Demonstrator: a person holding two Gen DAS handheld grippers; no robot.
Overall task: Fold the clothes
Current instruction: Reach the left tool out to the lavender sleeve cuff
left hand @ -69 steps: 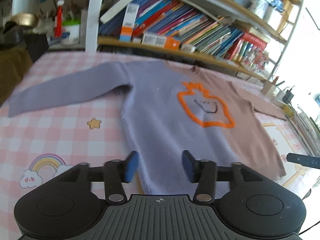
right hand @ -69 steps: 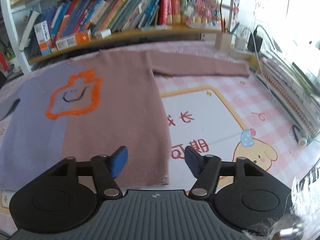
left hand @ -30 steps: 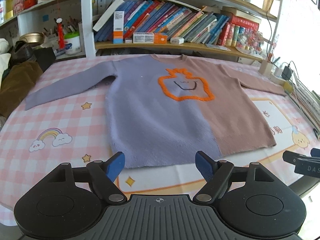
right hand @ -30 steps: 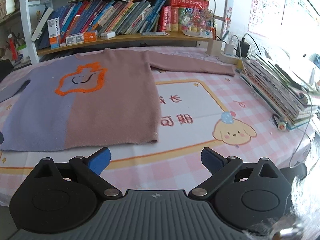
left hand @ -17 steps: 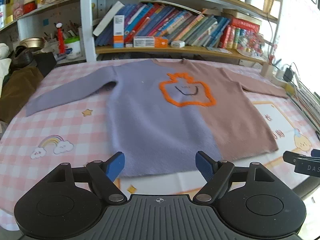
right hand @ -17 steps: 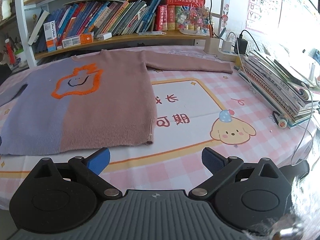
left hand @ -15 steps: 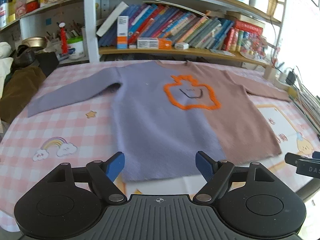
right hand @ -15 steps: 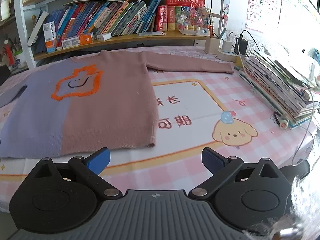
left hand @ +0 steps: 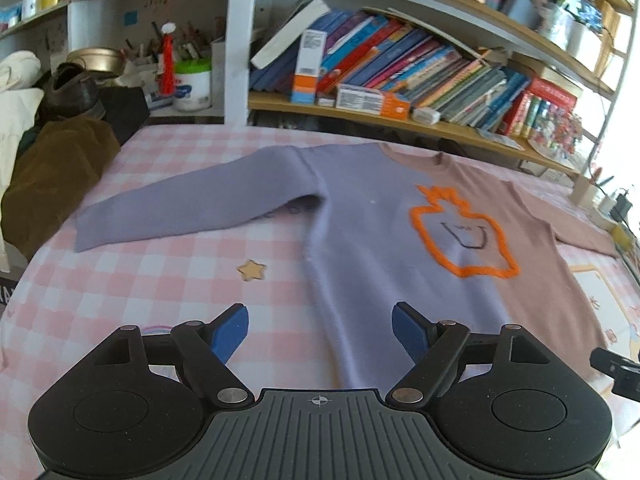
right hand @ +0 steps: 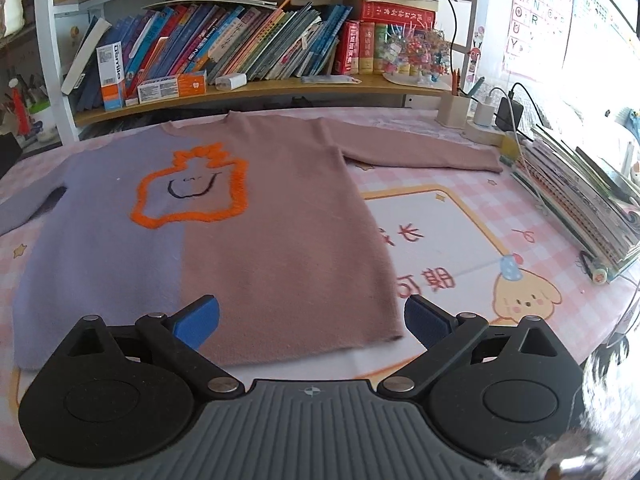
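hovering low over the flat sweater (right hand: 280, 216), left gripper (left hand: 320, 330) and right gripper (right hand: 312, 320), both wide apart, empty

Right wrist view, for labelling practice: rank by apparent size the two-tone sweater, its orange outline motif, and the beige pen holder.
1. Lilac-and-pink knitted sweater, largest.
2. Orange fuzzy outline motif.
3. Beige pen holder, smallest, though it stands farthest away.
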